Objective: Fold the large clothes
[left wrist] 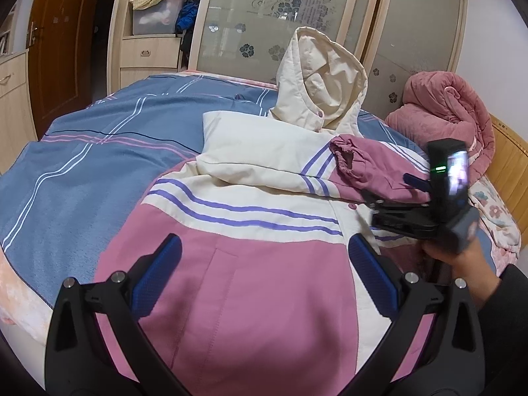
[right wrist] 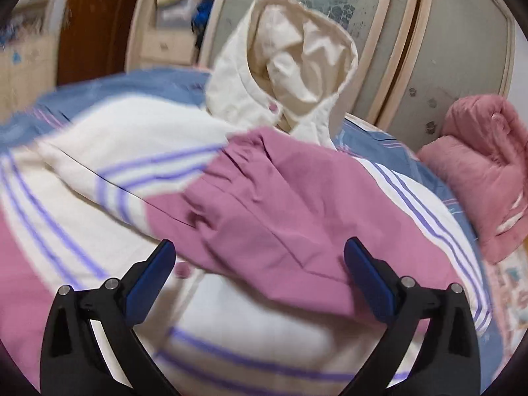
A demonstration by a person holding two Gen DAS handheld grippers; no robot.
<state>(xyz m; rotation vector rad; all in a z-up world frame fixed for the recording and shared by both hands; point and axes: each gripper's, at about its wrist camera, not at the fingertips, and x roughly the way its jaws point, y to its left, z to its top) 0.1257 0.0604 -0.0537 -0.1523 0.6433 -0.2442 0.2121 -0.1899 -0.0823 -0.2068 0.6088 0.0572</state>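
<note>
Pink-and-cream hooded padded jacket with purple stripes (left wrist: 250, 217) spread on blue striped bedsheet (left wrist: 82, 151), directly beneath left claw (left wrist: 264, 277), spread wide, gripping nothing. Right claw (right wrist: 260, 280) equally wide, empty, pink sleeve (right wrist: 277, 204) just ahead, cream hood (right wrist: 290, 62) beyond.

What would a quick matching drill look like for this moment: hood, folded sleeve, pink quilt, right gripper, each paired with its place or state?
Things:
1. hood
2. folded sleeve
3. pink quilt
4. right gripper

Places or states:
A. bundled at the bed's far right
B. jaws open, nothing clamped
C. standing up at the jacket's far end
D. laid across the jacket's chest

Pairs: 1-C, 2-D, 3-A, 4-B
</note>
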